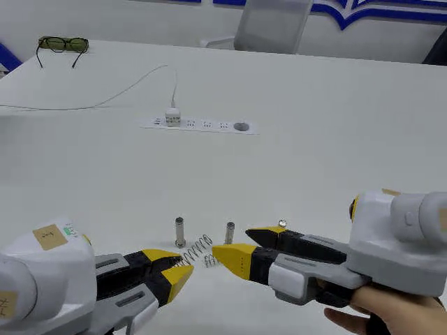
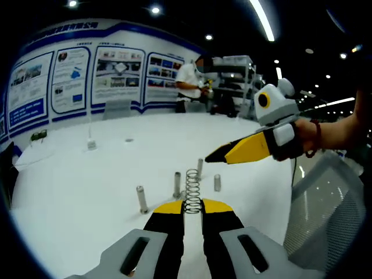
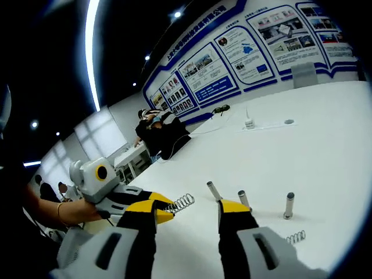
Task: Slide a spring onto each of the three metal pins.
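Three short metal pins stand upright on the white table: left pin (image 1: 179, 232), middle pin (image 1: 229, 232), right pin (image 1: 282, 223). They also show as bare pins (image 3: 243, 197) in the right gripper view. My left gripper (image 1: 183, 266) is shut on one end of a spring (image 1: 196, 249), which sticks out from its tips (image 2: 192, 206) toward the pins. A second spring (image 1: 209, 261) lies on the table by the middle pin. My right gripper (image 1: 234, 241) is open, with nothing between its jaws (image 3: 193, 206), and its tips are around the middle pin.
A white power strip (image 1: 199, 125) with a plug and a cable lies mid-table. Dark glasses (image 1: 63, 44) rest at the far left corner. A grey chair (image 1: 272, 24) stands behind the table. People stand in the background (image 2: 189, 87).
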